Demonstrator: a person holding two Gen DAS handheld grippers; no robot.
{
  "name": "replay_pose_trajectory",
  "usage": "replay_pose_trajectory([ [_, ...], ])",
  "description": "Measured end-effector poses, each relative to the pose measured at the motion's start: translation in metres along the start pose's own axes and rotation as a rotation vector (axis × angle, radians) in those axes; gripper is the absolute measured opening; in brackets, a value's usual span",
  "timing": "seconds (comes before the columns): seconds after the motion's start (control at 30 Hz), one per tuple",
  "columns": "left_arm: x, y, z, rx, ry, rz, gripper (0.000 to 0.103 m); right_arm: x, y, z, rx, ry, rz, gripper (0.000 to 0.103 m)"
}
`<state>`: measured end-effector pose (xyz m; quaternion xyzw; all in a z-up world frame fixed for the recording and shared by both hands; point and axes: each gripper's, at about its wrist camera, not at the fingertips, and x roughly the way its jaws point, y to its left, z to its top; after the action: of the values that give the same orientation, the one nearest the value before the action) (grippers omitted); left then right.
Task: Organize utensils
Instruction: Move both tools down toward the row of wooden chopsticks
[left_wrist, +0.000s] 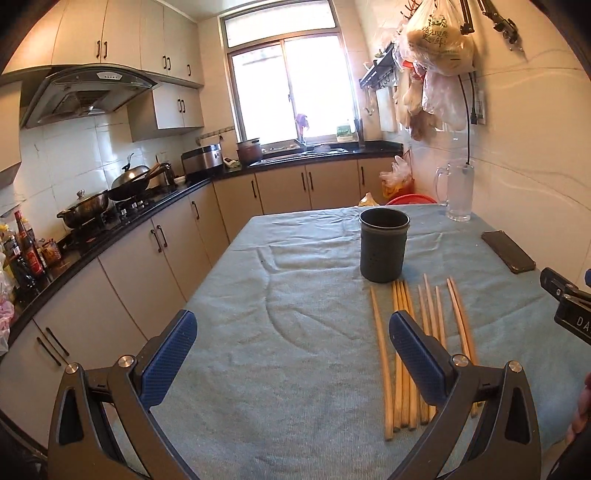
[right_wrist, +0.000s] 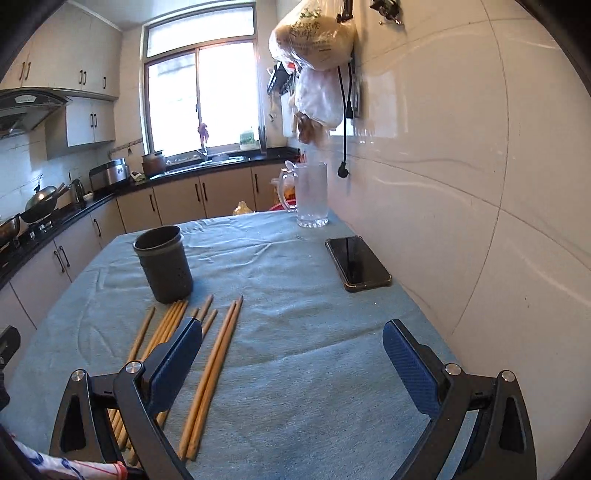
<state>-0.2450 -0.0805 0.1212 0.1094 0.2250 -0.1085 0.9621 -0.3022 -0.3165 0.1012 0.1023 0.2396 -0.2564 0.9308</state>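
Since every one of the long, pale wooden chopsticks (left_wrist: 402, 354) lies loose on the wrinkled blue cloth (left_wrist: 280, 332) that covers the table, the sorting looks not yet begun. They lie in a rough fan just in front of the dark grey cylindrical utensil holder (left_wrist: 384, 245), their thin tips pointing toward it, the nearest tips almost at its base. As far as its rim shows, the holder has nothing standing in it, so by my judgement all the sticks remain to be picked up and dropped in.

Both tools are empty. The left gripper (left_wrist: 291, 354) hovers with its blue-padded fingers spread wide over bare cloth, the right-hand finger overlapping the chopsticks in view. The right gripper (right_wrist: 293, 363) is likewise spread wide, its left finger above the bundle, and a pair of sticks (right_wrist: 210, 376) lies between its fingers.

A black smartphone (right_wrist: 356, 264) and a clear glass mug (right_wrist: 308, 195) sit near the wall, well apart from the work.

For writing: green printed characters show on the plastic bag (left_wrist: 439, 33) hung on the wall, too blurred to read, and white letters "DA" show on the other tool at the left view's edge.
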Motion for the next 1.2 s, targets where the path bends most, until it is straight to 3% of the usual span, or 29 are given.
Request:
replay_pose_trajectory([
  [0.5,-0.001,0.004,-0.006,-0.028,0.029,-0.028,0.103,-0.022,0.007,-0.004,-0.020,-0.135,-0.019,0.101],
  [0.6,0.000,0.005,-0.007,-0.035,0.032,-0.037,0.103,-0.020,0.014,-0.008,-0.061,-0.129,-0.028,0.101],
  [1.2,0.031,0.006,-0.017,-0.052,0.130,-0.032,0.103,0.010,0.017,-0.018,-0.031,0.014,0.057,0.101],
])
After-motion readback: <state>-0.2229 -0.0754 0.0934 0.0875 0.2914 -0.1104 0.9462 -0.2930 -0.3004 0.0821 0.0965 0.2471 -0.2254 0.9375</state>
